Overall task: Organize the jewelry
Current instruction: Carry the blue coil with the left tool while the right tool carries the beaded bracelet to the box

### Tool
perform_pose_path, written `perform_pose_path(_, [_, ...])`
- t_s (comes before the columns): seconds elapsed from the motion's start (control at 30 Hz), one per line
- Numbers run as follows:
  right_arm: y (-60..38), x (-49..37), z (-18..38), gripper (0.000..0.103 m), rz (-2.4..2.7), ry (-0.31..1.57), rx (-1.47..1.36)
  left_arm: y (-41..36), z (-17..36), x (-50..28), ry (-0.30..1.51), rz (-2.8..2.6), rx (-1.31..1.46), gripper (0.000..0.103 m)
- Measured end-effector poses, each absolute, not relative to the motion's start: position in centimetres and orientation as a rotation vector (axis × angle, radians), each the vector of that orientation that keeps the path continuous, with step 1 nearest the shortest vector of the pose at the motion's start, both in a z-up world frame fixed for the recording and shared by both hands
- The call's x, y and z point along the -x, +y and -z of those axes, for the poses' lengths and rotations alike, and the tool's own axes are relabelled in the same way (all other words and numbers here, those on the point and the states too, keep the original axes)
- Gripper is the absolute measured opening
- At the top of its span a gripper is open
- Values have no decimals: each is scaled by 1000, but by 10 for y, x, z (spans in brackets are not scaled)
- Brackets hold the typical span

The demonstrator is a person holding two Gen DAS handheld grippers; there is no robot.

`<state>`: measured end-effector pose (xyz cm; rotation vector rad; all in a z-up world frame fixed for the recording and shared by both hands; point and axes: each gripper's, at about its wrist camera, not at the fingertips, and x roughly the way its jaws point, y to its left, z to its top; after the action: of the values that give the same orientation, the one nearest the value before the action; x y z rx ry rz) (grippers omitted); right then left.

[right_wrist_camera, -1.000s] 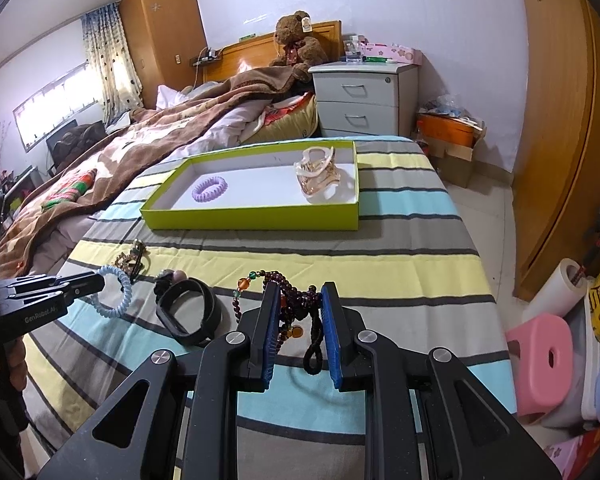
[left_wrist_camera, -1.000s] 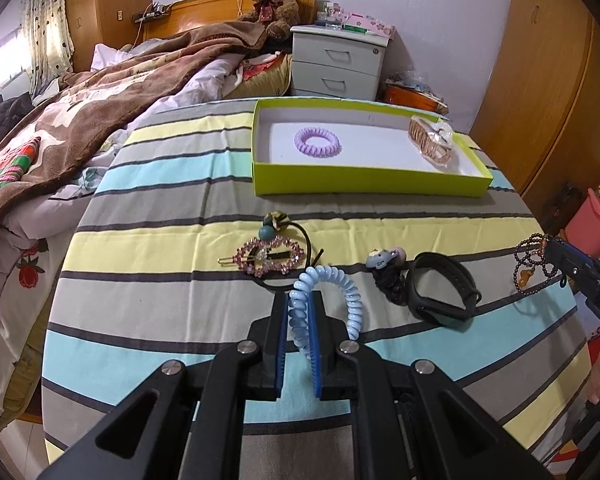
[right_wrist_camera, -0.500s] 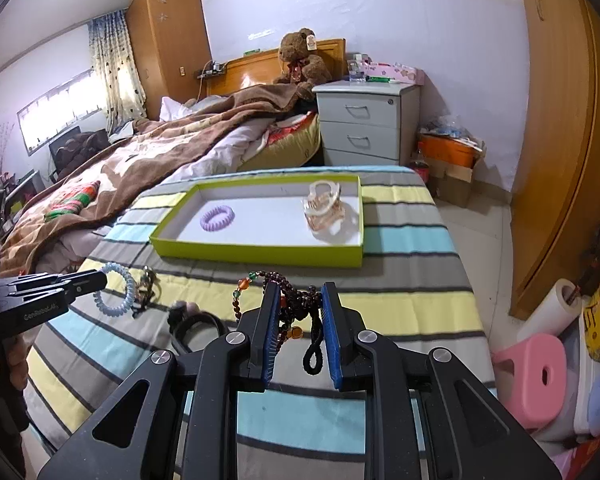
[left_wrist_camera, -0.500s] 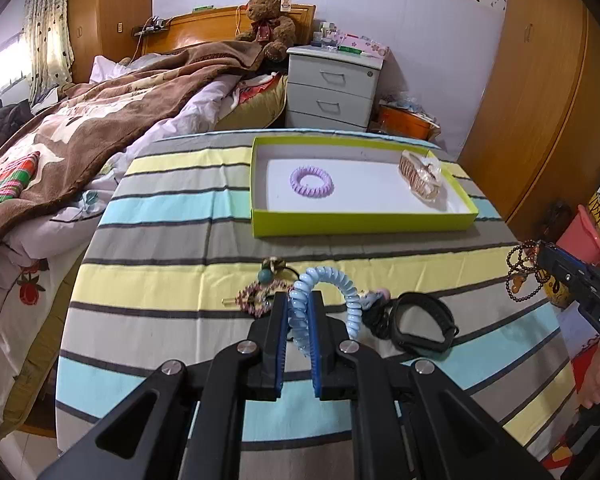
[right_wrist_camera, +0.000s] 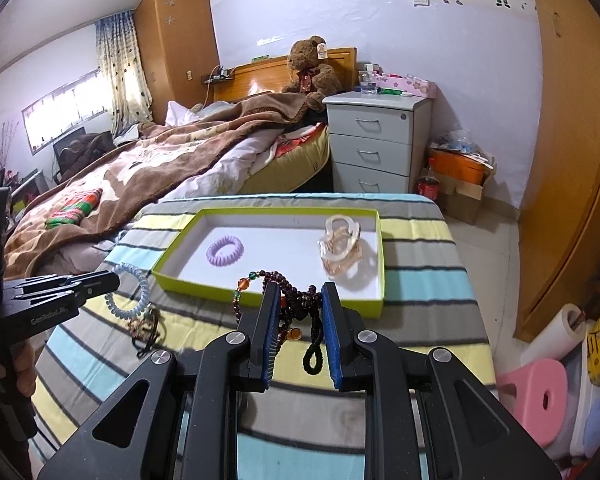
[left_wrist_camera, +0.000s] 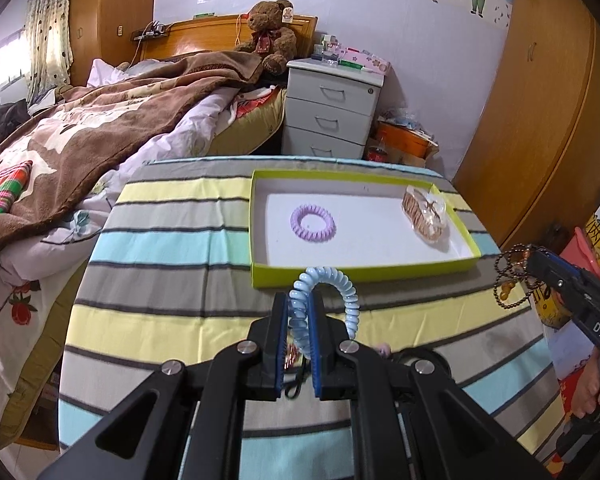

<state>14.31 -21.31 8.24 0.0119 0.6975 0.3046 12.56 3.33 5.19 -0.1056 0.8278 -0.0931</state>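
Left wrist view: left claw pressed together on a pale blue spiral hair tie, the coil arching up and over toward 1 o'clock, clear of the striped tabletop. Lime-green tray lies just beyond at 12 o'clock, near wall facing the claw; inside it a lilac spiral hair tie left of centre and a translucent amber hair claw clip at the right end. Right claw shows at 3 o'clock, carried by a hand, beads dangling from its tip. Right wrist view: right claw pinching a dark beaded bracelet with orange and green accent beads and a black cord loop hanging between the blue pads; the tray sits at 12 o'clock, its near wall just past the fingertips. Left claw at 9 o'clock with the blue tie; below it a jewelled hair clip and dark cords rest on the cloth. Step in hand, as I judge it: both pieces are lifted and on their way to the tray, neither yet over its floor. Next move calls for carrying each claw forward past the near wall, lowering over bare white floor between the lilac tie and the amber clip, then spreading the jaws. Watch that the cord loop does not snag the tray wall.
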Motion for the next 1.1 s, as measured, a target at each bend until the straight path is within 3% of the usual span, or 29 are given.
perform_pose_path(0.5, [-184, -218, -79, 21, -309, 730, 24, 40, -48, -183, 836, 98, 122, 10])
perform_pose_path(1.1, [-148, -303, -35, 21, -360, 900, -11, 45, -13, -227, 914, 78, 148, 10])
